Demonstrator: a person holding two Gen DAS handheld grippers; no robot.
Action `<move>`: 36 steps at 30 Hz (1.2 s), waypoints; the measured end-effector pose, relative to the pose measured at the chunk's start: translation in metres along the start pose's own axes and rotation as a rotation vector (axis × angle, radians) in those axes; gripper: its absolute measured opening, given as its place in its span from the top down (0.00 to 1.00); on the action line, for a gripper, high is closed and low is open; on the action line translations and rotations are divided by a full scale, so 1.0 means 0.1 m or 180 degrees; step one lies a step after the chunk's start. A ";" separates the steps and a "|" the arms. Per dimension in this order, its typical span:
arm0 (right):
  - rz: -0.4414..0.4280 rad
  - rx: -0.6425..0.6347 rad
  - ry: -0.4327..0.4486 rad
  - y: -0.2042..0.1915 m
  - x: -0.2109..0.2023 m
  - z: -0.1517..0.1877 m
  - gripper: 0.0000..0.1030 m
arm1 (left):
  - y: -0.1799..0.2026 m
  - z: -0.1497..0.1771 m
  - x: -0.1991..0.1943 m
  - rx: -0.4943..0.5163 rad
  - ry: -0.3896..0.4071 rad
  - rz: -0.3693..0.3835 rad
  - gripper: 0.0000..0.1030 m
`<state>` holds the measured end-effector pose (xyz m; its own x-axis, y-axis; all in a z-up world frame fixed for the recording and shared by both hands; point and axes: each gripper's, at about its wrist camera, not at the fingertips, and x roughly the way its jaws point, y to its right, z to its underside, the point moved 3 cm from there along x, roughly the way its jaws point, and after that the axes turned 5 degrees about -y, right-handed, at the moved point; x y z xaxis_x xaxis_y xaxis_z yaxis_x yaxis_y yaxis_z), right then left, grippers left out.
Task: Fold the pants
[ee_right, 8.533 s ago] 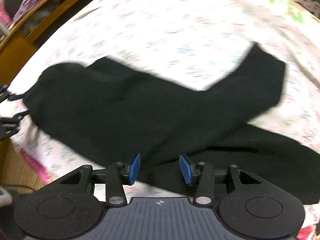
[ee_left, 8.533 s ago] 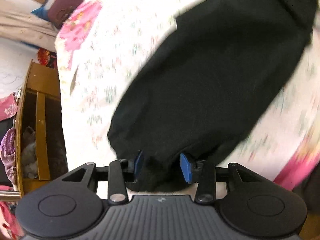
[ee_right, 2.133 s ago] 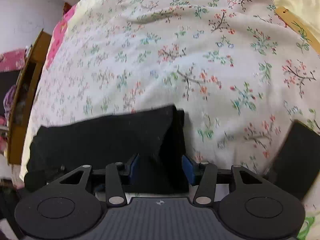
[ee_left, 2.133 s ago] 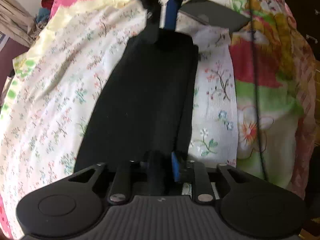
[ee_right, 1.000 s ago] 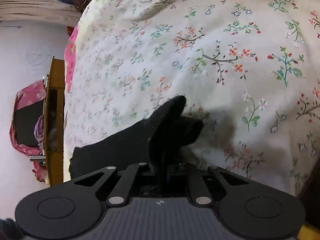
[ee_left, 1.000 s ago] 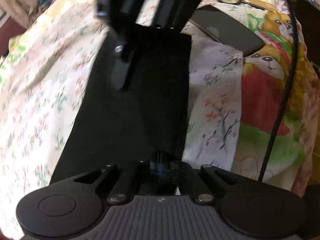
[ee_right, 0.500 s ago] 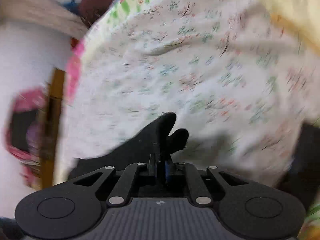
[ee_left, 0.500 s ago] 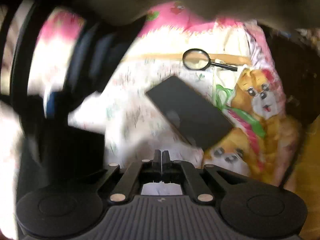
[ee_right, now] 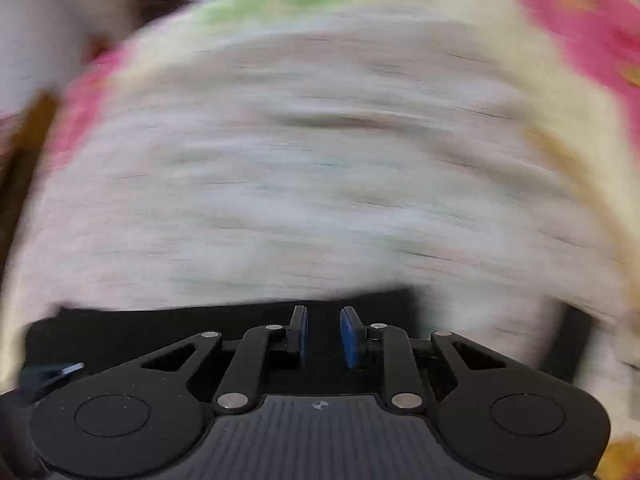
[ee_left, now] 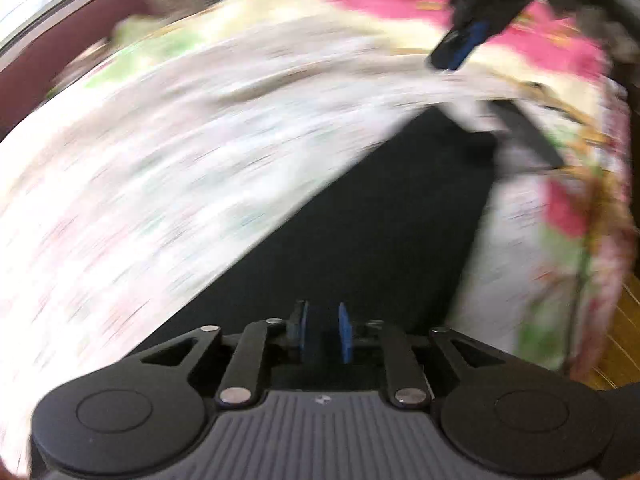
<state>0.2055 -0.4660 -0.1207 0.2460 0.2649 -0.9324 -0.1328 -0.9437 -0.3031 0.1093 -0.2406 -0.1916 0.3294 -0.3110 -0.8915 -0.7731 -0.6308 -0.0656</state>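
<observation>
The black pants [ee_left: 384, 232] lie folded flat on the floral bedsheet [ee_left: 160, 184]. In the left wrist view my left gripper [ee_left: 323, 332] hovers over the near end of the pants, its blue pads a little apart and nothing between them. My right gripper shows at the top right of that view [ee_left: 460, 46], above the far end. In the right wrist view my right gripper [ee_right: 324, 336] is open with a small gap over the black pants' edge [ee_right: 224, 332]. Both views are blurred by motion.
A dark flat rectangular object [ee_left: 528, 136] lies on the sheet just beyond the pants' far end; it also shows in the right wrist view [ee_right: 568, 340]. A wooden floor [ee_left: 620, 340] shows past the bed's right edge. A wooden frame [ee_right: 28, 136] stands at the left.
Both grippers were shut on the pants' ends a second ago and have since let go. The pants now lie flat, folded shorter. Both cameras are swinging fast.
</observation>
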 end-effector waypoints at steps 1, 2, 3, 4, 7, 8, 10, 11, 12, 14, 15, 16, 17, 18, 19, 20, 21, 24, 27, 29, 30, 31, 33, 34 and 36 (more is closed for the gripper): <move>-0.0259 -0.0127 -0.0111 -0.34 0.16 -0.06 0.89 | -0.27 0.15 -0.07 -0.0177 -0.0016 -0.0130 0.71; -0.0510 -0.0246 -0.0226 -0.67 0.36 -0.12 0.87 | -0.51 0.29 -0.13 -0.0346 -0.0035 -0.0259 0.69; -0.0825 -0.0409 -0.0350 -1.08 0.64 -0.19 0.87 | -0.74 0.43 -0.17 -0.0506 -0.0056 -0.0392 0.68; -0.1051 -0.0563 -0.0476 -1.42 0.89 -0.24 0.87 | -1.01 0.59 -0.23 -0.0690 -0.0072 -0.0522 0.67; -0.1536 -0.1135 -0.0793 -2.43 1.69 -0.40 0.84 | -1.64 1.08 -0.33 -0.1114 -0.0127 -0.0844 0.65; -0.1620 -0.1246 -0.0890 -2.68 1.92 -0.44 0.83 | -1.77 1.23 -0.32 -0.1207 -0.0157 -0.0930 0.65; -0.1807 -0.1367 -0.1172 -3.05 2.31 -0.49 0.82 | -2.00 1.57 -0.33 -0.1400 -0.0209 -0.1042 0.65; -0.1847 -0.1436 -0.1321 -3.18 2.49 -0.50 0.81 | -2.07 1.72 -0.33 -0.1482 -0.0228 -0.1045 0.64; -0.1847 -0.1542 -0.1461 -3.29 2.66 -0.48 0.81 | -2.14 1.84 -0.36 -0.1538 -0.0237 -0.1031 0.62; -0.1802 -0.1722 -0.1708 -3.42 2.90 -0.45 0.79 | -2.12 2.00 -0.34 -0.1559 -0.0235 -0.1018 0.61; -0.1852 -0.1732 -0.1831 -3.48 2.96 -0.43 0.79 | -2.08 2.05 -0.32 -0.1528 -0.0229 -0.1009 0.61; -0.1935 -0.1728 -0.1981 -3.51 2.99 -0.40 0.79 | -1.99 2.04 -0.29 -0.1490 -0.0230 -0.1014 0.61; -0.2039 -0.1769 -0.2118 -3.56 3.02 -0.40 0.80 | -1.97 2.06 -0.28 -0.1447 -0.0225 -0.1024 0.61; -0.2140 -0.1866 -0.2250 -3.62 2.98 -0.38 0.80 | -1.95 2.06 -0.27 -0.1399 -0.0213 -0.1034 0.60; -0.2227 -0.1968 -0.2389 -3.69 2.97 -0.35 0.80 | -1.97 2.06 -0.30 -0.1380 -0.0210 -0.1034 0.60; -0.2327 -0.2066 -0.2549 -3.74 2.97 -0.33 0.80 | -1.99 2.06 -0.30 -0.1392 -0.0206 -0.1021 0.60; -0.2392 -0.2133 -0.2663 -3.78 2.98 -0.31 0.81 | -2.02 2.07 -0.31 -0.1429 -0.0200 -0.0999 0.60; -0.2250 -0.2422 -0.2517 -3.78 2.96 -0.43 0.79 | -2.07 2.08 -0.31 -0.1504 -0.0209 -0.0938 0.60; -0.2294 -0.2134 -0.2342 -3.68 3.03 -0.75 0.74 | -2.09 2.09 -0.28 -0.1537 -0.0227 -0.0918 0.60; -0.2205 -0.2137 -0.2492 -3.62 3.16 -0.78 0.73 | -2.09 2.08 -0.25 -0.1517 -0.0255 -0.0923 0.60; -0.2145 -0.2266 -0.2594 -3.62 3.19 -0.73 0.73 | -2.08 2.08 -0.23 -0.1494 -0.0272 -0.0928 0.60; -0.2144 -0.2425 -0.2679 -3.63 3.20 -0.66 0.73 | -2.09 2.07 -0.22 -0.1480 -0.0287 -0.0929 0.60; -0.2298 -0.2434 -0.2902 -3.64 3.23 -0.52 0.73 | -2.10 2.06 -0.20 -0.1479 -0.0310 -0.0923 0.60; -0.2377 -0.2391 -0.2975 -3.65 3.23 -0.49 0.73 | -2.11 2.05 -0.18 -0.1467 -0.0327 -0.0920 0.60; -0.2556 -0.2319 -0.3073 -3.68 3.23 -0.44 0.73 | -2.12 2.04 -0.17 -0.1429 -0.0352 -0.0912 0.59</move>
<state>0.3756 -0.0417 -0.3014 -0.7512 0.5105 -0.4185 0.3070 -0.2911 -0.9061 0.1564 0.0436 -0.2539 0.4151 -0.0205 -0.9095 -0.3452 -0.9286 -0.1366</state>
